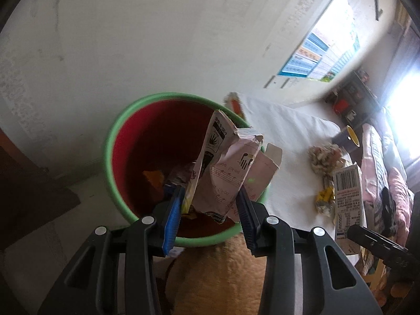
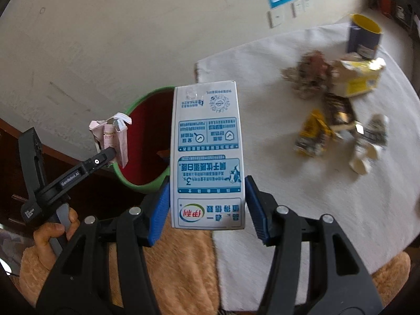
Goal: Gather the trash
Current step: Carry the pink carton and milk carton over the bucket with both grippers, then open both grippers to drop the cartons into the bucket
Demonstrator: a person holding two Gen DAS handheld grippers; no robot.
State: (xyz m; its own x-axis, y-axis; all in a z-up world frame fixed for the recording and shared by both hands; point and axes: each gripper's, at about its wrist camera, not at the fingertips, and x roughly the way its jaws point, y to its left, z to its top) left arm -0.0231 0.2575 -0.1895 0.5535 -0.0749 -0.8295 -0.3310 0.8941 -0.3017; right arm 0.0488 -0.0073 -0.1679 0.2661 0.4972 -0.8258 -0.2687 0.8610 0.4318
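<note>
Left wrist view: the left gripper (image 1: 211, 204), its blue-padded fingers (image 1: 172, 220) closed on a crumpled pink paper carton (image 1: 228, 168), holds that carton over the mouth of a waste bin (image 1: 115, 131) with a green rim and red interior; scraps of wrapper, one of them orange (image 1: 153, 181), lie at the bin's bottom. The carton is creased and partly flattened, with an open flap at its right edge, and it overlaps the bin's right rim in this view. To the right of the bin stands a table covered by a white cloth (image 1: 286, 131), on which a crumpled wad of wrappers (image 1: 324, 157) lies near a yellow-lined mug (image 1: 350, 136) at the far side. Right wrist view: the right gripper (image 2: 207, 197) is clamped on an upright blue-and-white milk carton (image 2: 207, 141), one blue pad pressed against each narrow side near the carton's lower end; the printing reads upside down. The carton is held above the near left edge of the white cloth (image 2: 288, 197), just right of the waste bin (image 2: 149, 183). In the same view the left gripper (image 2: 110, 153) appears at the left, gripped by the person's hand (image 2: 52, 233), with the pink carton (image 2: 113, 134) beside the bin's left rim. On the far right part of the table lie loose pieces of trash: a crushed yellow-and-white carton (image 2: 359, 78), a brown crumpled wrapper (image 2: 307, 76), a small yellow packet (image 2: 313, 134) and a torn white scrap (image 2: 367, 152), all near one another, with the mug (image 2: 363, 36) beyond them. An orange fleece fabric (image 2: 178, 270) fills the near foreground beneath both grippers.
</note>
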